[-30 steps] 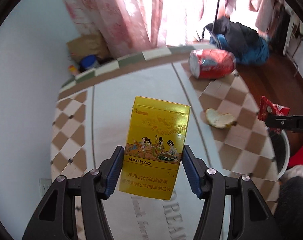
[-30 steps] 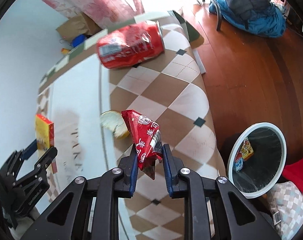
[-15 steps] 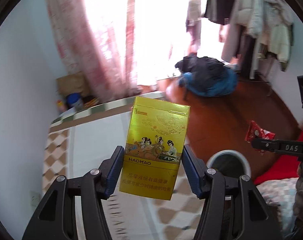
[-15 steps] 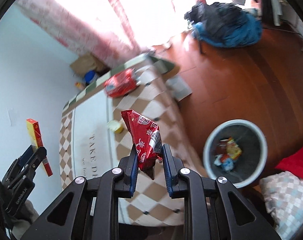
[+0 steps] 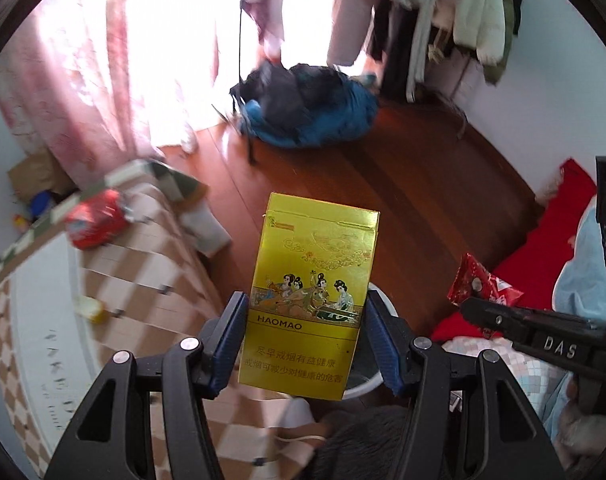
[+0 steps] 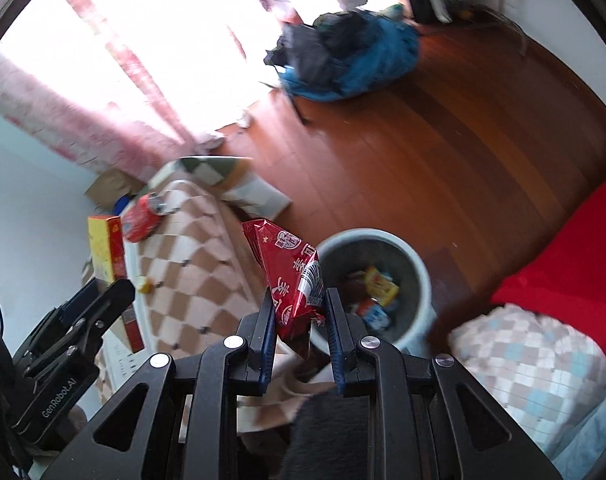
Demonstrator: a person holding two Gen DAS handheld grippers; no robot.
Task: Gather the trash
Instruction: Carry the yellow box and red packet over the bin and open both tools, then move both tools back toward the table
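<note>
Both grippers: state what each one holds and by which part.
The left gripper clamps the yellow cigarette pack by the side edges of its lower half. The right gripper pinches the red snack wrapper near its lower end.

pink curtains (image 5: 83, 80) by the window, a blue-black heap (image 5: 303, 108) on the wood floor (image 6: 443, 152), hanging coats (image 5: 463, 20).

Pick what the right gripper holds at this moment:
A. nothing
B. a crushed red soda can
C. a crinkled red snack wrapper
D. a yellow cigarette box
C: in the right wrist view the right gripper is shut on the crinkled red snack wrapper, near the round grey trash bin; the yellow cigarette box sits in the left gripper.
</note>
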